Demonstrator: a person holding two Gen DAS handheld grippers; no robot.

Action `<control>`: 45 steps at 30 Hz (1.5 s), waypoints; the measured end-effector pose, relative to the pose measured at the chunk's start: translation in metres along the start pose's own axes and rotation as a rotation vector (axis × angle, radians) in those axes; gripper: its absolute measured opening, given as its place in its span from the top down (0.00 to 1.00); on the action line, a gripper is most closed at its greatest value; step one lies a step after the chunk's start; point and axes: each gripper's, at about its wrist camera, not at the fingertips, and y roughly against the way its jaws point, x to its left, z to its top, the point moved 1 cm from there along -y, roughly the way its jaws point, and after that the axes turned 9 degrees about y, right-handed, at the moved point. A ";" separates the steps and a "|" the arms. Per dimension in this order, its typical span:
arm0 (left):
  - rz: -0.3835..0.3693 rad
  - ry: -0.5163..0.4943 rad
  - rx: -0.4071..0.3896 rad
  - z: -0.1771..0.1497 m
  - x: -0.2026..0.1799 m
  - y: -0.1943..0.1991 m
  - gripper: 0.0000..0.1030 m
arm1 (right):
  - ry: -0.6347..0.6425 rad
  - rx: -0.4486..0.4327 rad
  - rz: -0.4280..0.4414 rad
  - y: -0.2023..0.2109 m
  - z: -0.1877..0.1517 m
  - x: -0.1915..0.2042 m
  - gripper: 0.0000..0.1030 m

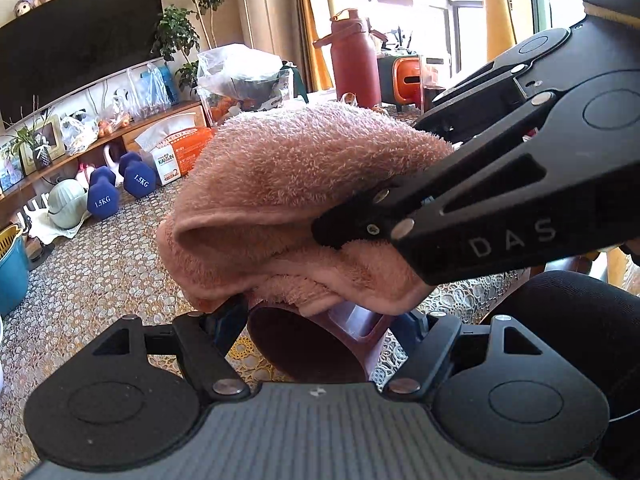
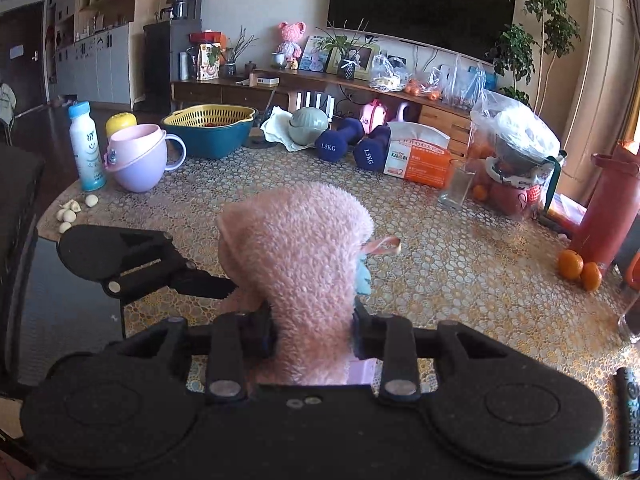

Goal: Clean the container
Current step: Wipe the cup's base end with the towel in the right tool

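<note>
Left tool [image 1: 320, 312] clamped, tilted down; right tool [image 2: 314, 332] clamped, crossing above left.

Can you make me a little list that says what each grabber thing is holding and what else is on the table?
left hand-held gripper: closed around a dark red cup
right hand-held gripper: pinching a fluffy pink towel
towel and cup: towel bunched over the top of the cup
table: covered with a patterned lace cloth
nearby on table: two blue dumbbells, purple mug, white bottle, two oranges, red flask
</note>
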 end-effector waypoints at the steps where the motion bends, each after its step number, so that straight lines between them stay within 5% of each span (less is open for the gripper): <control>1: -0.002 0.006 0.003 0.001 0.001 0.000 0.27 | 0.015 0.000 -0.008 0.000 0.000 0.001 0.67; 16: 0.005 -0.011 0.015 0.016 -0.003 0.001 0.29 | -0.001 0.035 -0.107 -0.015 -0.009 -0.029 0.68; 24: 0.008 -0.109 0.006 0.037 -0.026 0.002 0.32 | -0.171 0.028 -0.114 -0.012 -0.025 -0.064 0.68; 31: 0.036 -0.152 -0.001 0.041 -0.036 -0.003 0.32 | -0.369 0.009 -0.090 -0.001 -0.050 -0.100 0.68; 37: 0.045 -0.147 0.002 0.043 -0.037 -0.005 0.32 | -0.349 -0.111 0.049 0.014 -0.012 -0.091 0.68; 45: 0.041 -0.155 0.002 0.042 -0.039 -0.006 0.32 | -0.358 -0.057 0.119 -0.010 -0.011 -0.084 0.68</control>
